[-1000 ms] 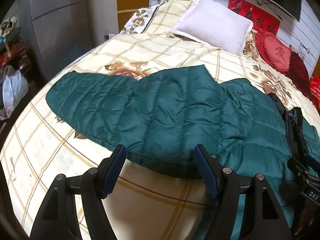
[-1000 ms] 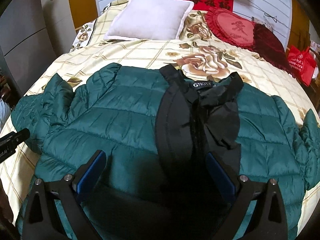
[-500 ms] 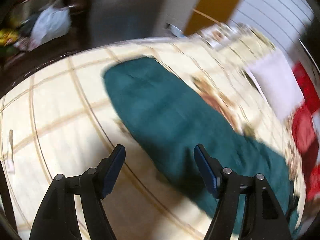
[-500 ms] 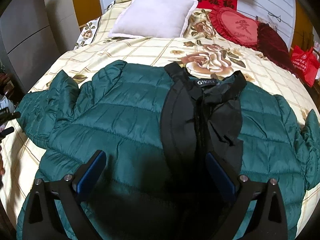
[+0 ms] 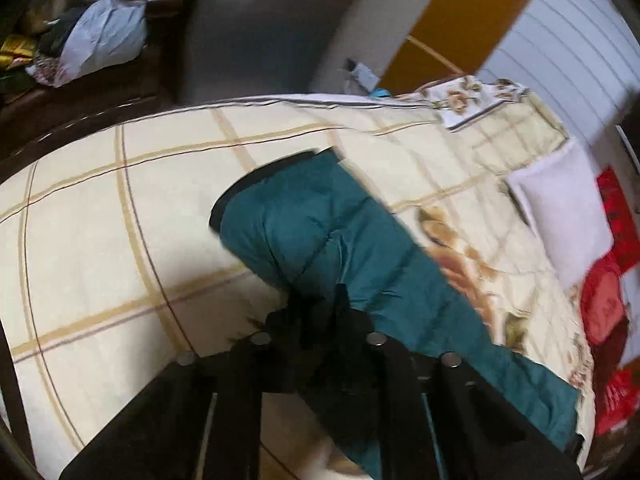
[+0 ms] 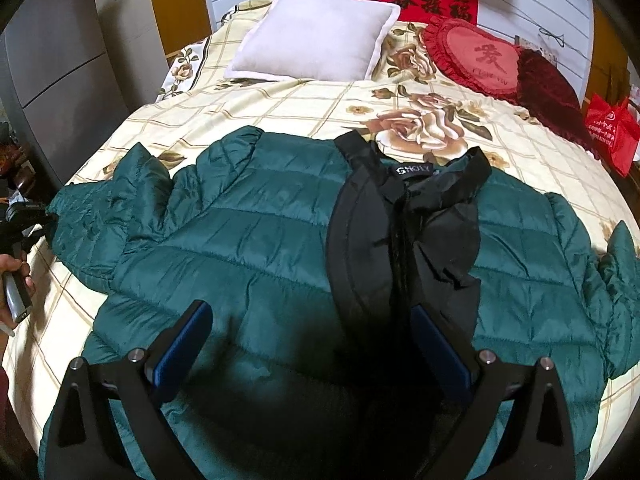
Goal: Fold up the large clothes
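A dark green quilted jacket (image 6: 240,232) lies spread on the bed, its front open on the black lining (image 6: 360,240). In the left wrist view its sleeve (image 5: 320,220) stretches across the cover, with a dark cuff at the far end. My left gripper (image 5: 320,304) is closing its jaws, and they pinch the near edge of that sleeve. The right wrist view shows the left gripper (image 6: 36,216) at the sleeve's end, held by a hand (image 6: 14,272). My right gripper (image 6: 316,344) hovers open over the jacket's lower front with nothing between its fingers.
The bed (image 6: 280,100) has a cream checked cover with roses. A white pillow (image 6: 316,36) and a red heart cushion (image 6: 480,56) lie at its head. A red bag (image 6: 608,132) stands at the right, a grey cabinet (image 6: 60,60) at the left, a white plastic bag (image 5: 104,36) beyond the bed's edge.
My left gripper swung left from the jacket's body to the sleeve, rolled, and went from open to shut on the sleeve's edge. The right gripper has stayed open in place.
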{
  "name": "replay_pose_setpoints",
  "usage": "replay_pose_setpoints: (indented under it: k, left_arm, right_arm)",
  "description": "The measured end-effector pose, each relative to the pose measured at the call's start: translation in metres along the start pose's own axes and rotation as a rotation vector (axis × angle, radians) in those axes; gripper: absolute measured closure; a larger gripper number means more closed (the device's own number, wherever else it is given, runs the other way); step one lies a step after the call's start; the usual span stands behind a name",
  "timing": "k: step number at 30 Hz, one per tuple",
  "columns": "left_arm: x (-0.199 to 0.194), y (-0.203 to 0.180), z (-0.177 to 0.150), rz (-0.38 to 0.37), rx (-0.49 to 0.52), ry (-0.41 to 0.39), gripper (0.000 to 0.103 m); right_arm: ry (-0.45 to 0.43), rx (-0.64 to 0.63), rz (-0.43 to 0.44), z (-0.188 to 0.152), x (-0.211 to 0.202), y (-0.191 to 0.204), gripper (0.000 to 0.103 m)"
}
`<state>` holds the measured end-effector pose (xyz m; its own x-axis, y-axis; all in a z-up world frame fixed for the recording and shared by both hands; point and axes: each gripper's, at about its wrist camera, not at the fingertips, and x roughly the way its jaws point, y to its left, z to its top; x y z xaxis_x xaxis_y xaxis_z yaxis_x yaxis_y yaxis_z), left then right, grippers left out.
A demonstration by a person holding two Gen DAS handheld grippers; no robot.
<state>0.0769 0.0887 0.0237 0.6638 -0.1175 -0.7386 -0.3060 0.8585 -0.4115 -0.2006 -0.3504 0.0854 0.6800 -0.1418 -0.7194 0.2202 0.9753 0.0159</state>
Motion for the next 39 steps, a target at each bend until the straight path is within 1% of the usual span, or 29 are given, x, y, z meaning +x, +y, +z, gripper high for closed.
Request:
replay_pose_setpoints:
  k: [2,5,9,10,12,14,16,19,22,24,26,27,28,29,30,32,34,36,39]
  left_arm:
    - [-0.019,-0.011,-0.005,-0.051,0.034,-0.017,0.092]
    - [-0.060,-0.041,-0.022,-0.144,0.135,-0.032,0.093]
    - [-0.110,-0.092,-0.059,-0.238,0.277,-0.051,0.093]
    - [-0.117,-0.104,-0.065,-0.255,0.302,-0.053,0.093]
    - [-0.136,-0.132,-0.088,-0.305,0.369,-0.044,0.093]
    - [-0.151,-0.163,-0.117,-0.360,0.440,-0.016,0.090]
    - [-0.158,-0.190,-0.143,-0.387,0.503,0.024,0.084]
    - [-0.157,-0.224,-0.187,-0.426,0.572,0.086,0.084]
    - [-0.152,-0.252,-0.231,-0.448,0.642,0.135,0.084]
    - [-0.144,-0.270,-0.263,-0.468,0.681,0.202,0.084]
    - [-0.132,-0.282,-0.285,-0.478,0.696,0.253,0.082]
    - [-0.125,-0.286,-0.295,-0.491,0.692,0.289,0.079]
    - [-0.117,-0.288,-0.305,-0.517,0.678,0.341,0.074]
    - [-0.111,-0.289,-0.312,-0.539,0.665,0.391,0.072]
    - [-0.100,-0.289,-0.320,-0.572,0.644,0.473,0.067]
    - [-0.097,-0.286,-0.323,-0.618,0.620,0.540,0.064]
    - [-0.108,-0.284,-0.321,-0.645,0.640,0.540,0.057]
    - [-0.127,-0.280,-0.316,-0.667,0.683,0.522,0.056]
    - [-0.153,-0.265,-0.299,-0.651,0.734,0.457,0.056]
  right_arm:
    - [-0.007,-0.011,-0.003,-0.001,-0.005,0.000,0.001]
    - [-0.018,-0.019,-0.017,-0.004,-0.015,-0.005,0.001]
    - [-0.029,0.019,-0.031,-0.010,-0.028,-0.025,0.001]
    - [-0.030,0.038,-0.030,-0.012,-0.032,-0.032,0.001]
    - [-0.031,0.078,-0.025,-0.017,-0.040,-0.046,0.001]
    - [-0.036,0.099,-0.027,-0.022,-0.049,-0.059,0.001]
    - [-0.044,0.105,-0.043,-0.026,-0.056,-0.069,0.001]
    - [-0.055,0.117,-0.064,-0.033,-0.070,-0.090,0.001]
    - [-0.059,0.144,-0.079,-0.040,-0.078,-0.109,0.001]
    - [-0.057,0.167,-0.076,-0.045,-0.081,-0.122,0.001]
    - [-0.050,0.190,-0.070,-0.050,-0.082,-0.134,0.001]
    - [-0.048,0.205,-0.065,-0.053,-0.082,-0.139,0.001]
    - [-0.048,0.219,-0.056,-0.055,-0.082,-0.145,0.001]
    - [-0.046,0.234,-0.044,-0.057,-0.082,-0.150,0.001]
    - [-0.044,0.246,-0.036,-0.057,-0.082,-0.153,0.001]
    - [-0.041,0.274,-0.018,-0.059,-0.081,-0.158,0.001]
    - [-0.047,0.305,0.000,-0.060,-0.082,-0.163,0.001]
    - [-0.059,0.335,0.024,-0.059,-0.082,-0.165,0.001]
    - [-0.065,0.355,0.081,-0.051,-0.076,-0.161,0.001]
